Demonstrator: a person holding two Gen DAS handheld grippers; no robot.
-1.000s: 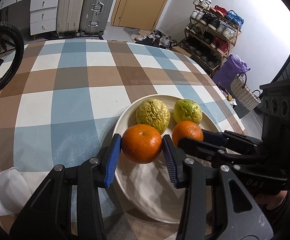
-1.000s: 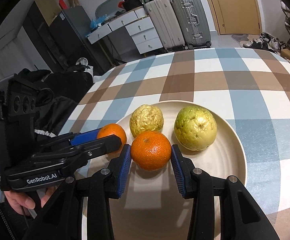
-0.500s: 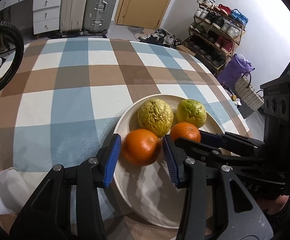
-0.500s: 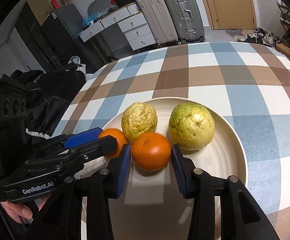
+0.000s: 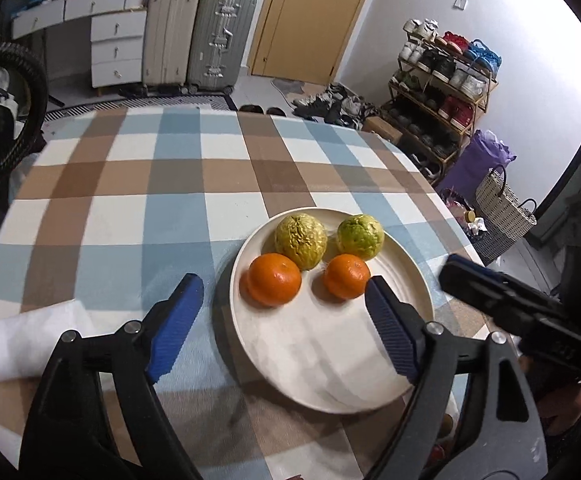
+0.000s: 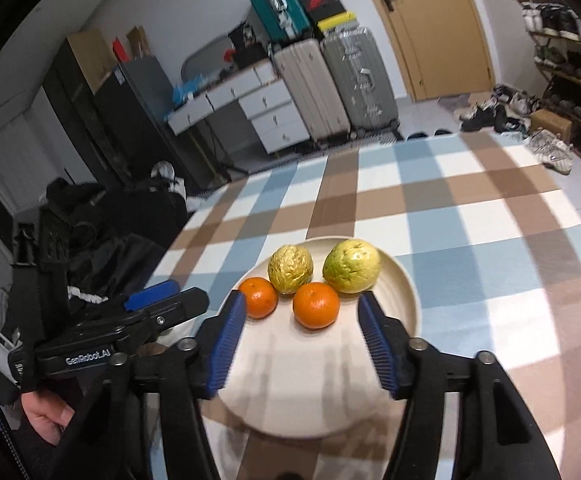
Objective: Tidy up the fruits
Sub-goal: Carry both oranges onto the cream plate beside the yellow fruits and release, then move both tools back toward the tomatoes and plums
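Sitting together on the cream plate (image 5: 322,364) are 4 fruits: 2 oranges in front and 2 wrinkled yellow-green fruits behind them. The plate rests on the checked worktop (image 5: 130,184). Both tools are released and empty — the left hand-held gripper (image 5: 280,326) has its jaws spread wide, 1 over the cloth, 1 over the plate; the right hand-held gripper (image 6: 302,344) is spread too, just short of the fruit.

The left orange (image 5: 274,279) and right orange (image 5: 346,276) look firm, round and light, with a pebbled peel that should grip well; I'd take either across its widest middle, gently, since a round fruit can roll. The wrinkled yellow fruit (image 5: 300,240) and the greener fruit (image 5: 360,236) look softer-skinned and likelier to bruise.

The left wrist view alone shows a white cloth (image 5: 22,340) at the worktop's near edge. The right wrist view alone shows the person's hand (image 6: 46,416) holding the left tool.
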